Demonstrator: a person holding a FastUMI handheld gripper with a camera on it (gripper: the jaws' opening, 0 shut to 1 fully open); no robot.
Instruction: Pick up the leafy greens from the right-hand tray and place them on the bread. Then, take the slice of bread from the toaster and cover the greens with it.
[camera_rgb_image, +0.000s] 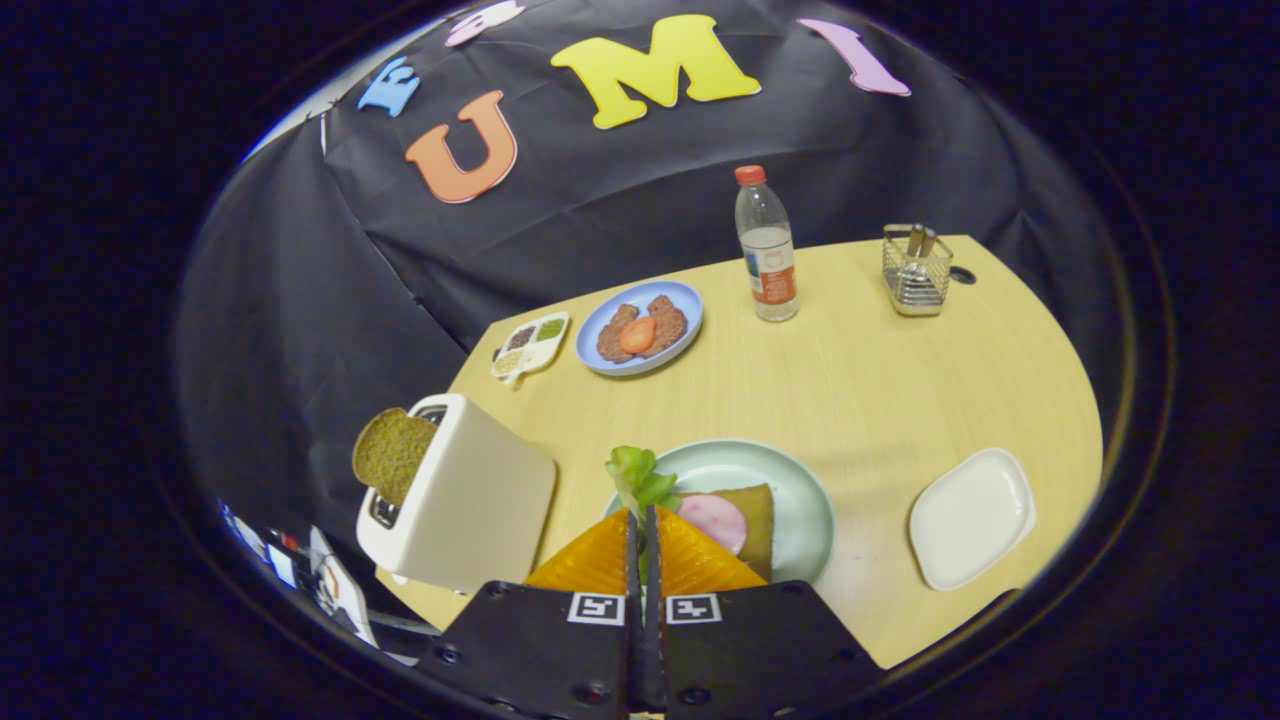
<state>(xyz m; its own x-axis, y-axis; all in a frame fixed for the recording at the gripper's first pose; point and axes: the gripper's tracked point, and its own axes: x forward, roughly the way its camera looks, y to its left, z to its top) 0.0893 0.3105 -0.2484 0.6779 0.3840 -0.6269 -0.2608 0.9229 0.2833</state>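
Tongs (643, 520) pinched shut on leafy greens (636, 474) above green plate (800, 490).
Leaves stick up past the tips; bread (755, 510) on plate, another slice (392, 452) upright in toaster (465, 500).

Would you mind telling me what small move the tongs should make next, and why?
Probably lower and open: the tongs are shut on the leafy greens, hanging above the bread on the green plate; the toaster slice comes afterwards.

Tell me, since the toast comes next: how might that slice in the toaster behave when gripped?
The bread slice looks flat and coarse, so probably stiff, light and not slippery. It leans out of the toaster, so it may tip before it lifts. The gripper is pinching the leafy greens.
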